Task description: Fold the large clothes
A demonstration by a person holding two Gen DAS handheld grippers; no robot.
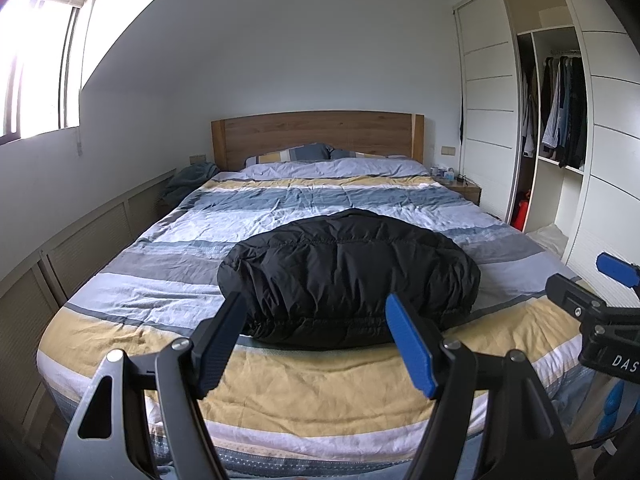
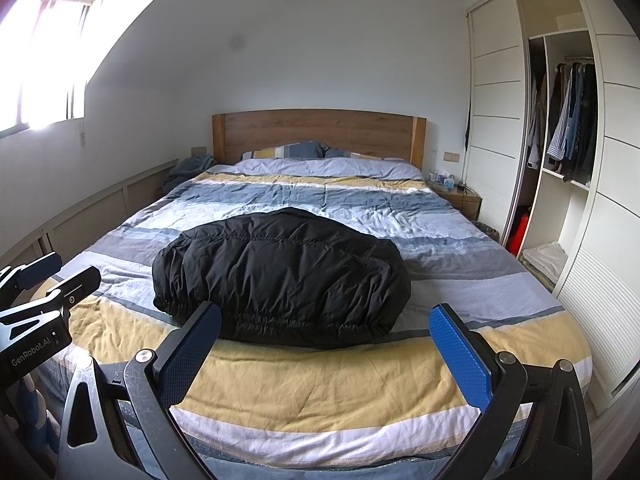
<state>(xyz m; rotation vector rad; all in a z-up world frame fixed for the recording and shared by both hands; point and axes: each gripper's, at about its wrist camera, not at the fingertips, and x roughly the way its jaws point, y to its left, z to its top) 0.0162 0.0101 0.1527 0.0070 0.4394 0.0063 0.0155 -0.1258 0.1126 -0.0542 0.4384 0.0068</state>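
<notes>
A black puffy jacket [image 1: 348, 276] [image 2: 280, 272] lies as a folded, rounded bundle on the striped duvet of the bed [image 1: 320, 392] [image 2: 320, 384], near the foot end. My left gripper [image 1: 315, 298] hovers in front of the jacket's near edge, apart from it, open with nothing between its fingers. My right gripper [image 2: 326, 309] hangs beside it, to the right, open wide and empty. Each gripper shows in the other's view: the right gripper [image 1: 588, 276] at the right edge, the left gripper [image 2: 76, 266] at the left edge.
A wooden headboard [image 1: 316, 132] and pillows [image 1: 296, 154] stand at the far end. An open wardrobe [image 2: 568, 120] with hanging clothes fills the right wall, with a bedside table [image 2: 460, 196] beside it. A bright window [image 1: 36, 60] is at the left, low cabinets below it.
</notes>
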